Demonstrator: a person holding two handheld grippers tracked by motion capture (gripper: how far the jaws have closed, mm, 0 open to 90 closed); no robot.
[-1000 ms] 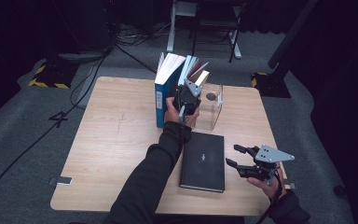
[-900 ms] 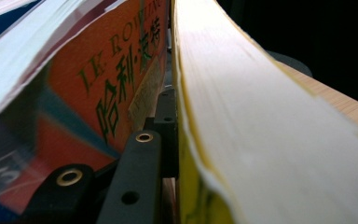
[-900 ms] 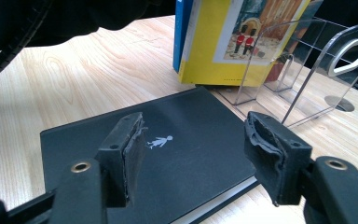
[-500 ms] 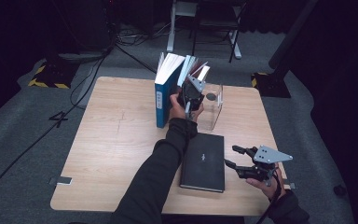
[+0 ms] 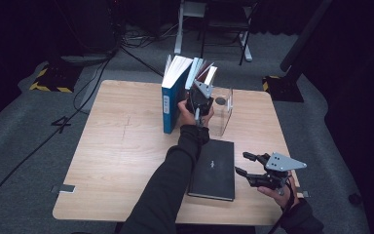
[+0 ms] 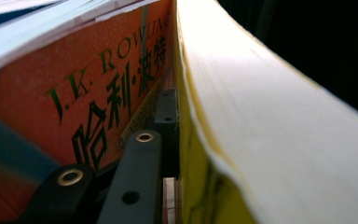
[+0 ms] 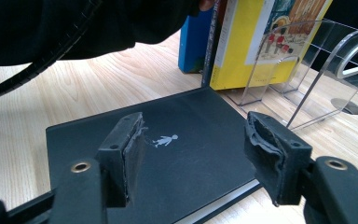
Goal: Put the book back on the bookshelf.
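Observation:
My left gripper (image 5: 200, 97) is up among several books standing in a clear acrylic stand (image 5: 227, 111) at the table's far side. In the left gripper view one black finger (image 6: 167, 123) is wedged between an orange-covered book (image 6: 74, 88) and a yellow book (image 6: 270, 140), flat against the yellow one; the other finger is hidden behind it. A black book (image 5: 214, 168) with a small white figure lies flat nearer me. My right gripper (image 5: 242, 164) hovers open at its right edge, and through its fingers the black cover (image 7: 191, 116) is visible with nothing held.
A tall blue book (image 5: 172, 100) stands leftmost in the row, leaning open at the top. The wooden table (image 5: 121, 146) has bare room on its left half. Cables, a chair base and dark floor lie beyond the far edge.
The left hand has edged very slightly to the right at the books. The right gripper has kept still.

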